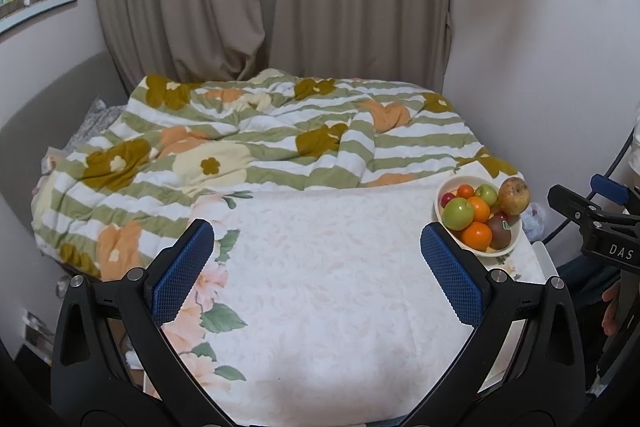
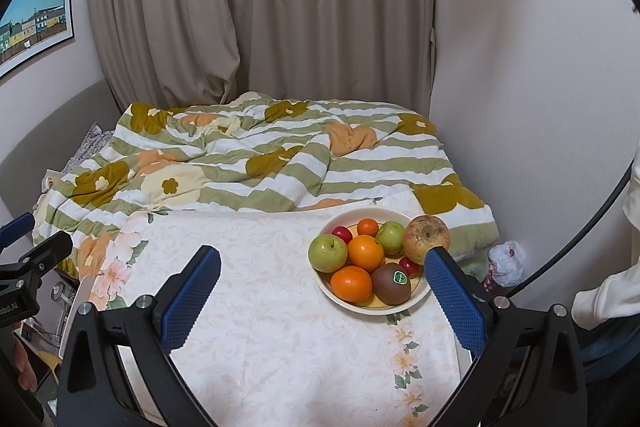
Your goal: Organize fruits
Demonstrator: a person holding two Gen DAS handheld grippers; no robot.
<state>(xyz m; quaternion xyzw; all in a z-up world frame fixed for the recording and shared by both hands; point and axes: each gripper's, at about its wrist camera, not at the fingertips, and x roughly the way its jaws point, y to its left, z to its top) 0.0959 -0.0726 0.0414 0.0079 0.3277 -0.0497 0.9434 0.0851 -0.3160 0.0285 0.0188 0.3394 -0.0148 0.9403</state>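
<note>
A cream bowl (image 2: 416, 297) (image 1: 510, 249) stands on a table with a white floral cloth (image 2: 280, 307) (image 1: 320, 287), at its far right. It holds several fruits: green apples (image 2: 327, 253), oranges (image 2: 351, 283), a kiwi with a sticker (image 2: 391, 283), small red fruits (image 2: 342, 233) and a brownish pomegranate (image 2: 426, 238) (image 1: 513, 195) on its right rim. My left gripper (image 1: 318, 239) is open and empty above the cloth, left of the bowl. My right gripper (image 2: 322, 269) is open and empty, with the bowl between its fingertips' line of sight.
A bed with a green-striped flowered quilt (image 2: 260, 163) lies behind the table. Curtains (image 2: 260, 7) and white walls are at the back. A plastic bag (image 2: 506, 263) lies on the floor to the right. The left gripper also shows at the left edge of the right wrist view (image 2: 24, 267).
</note>
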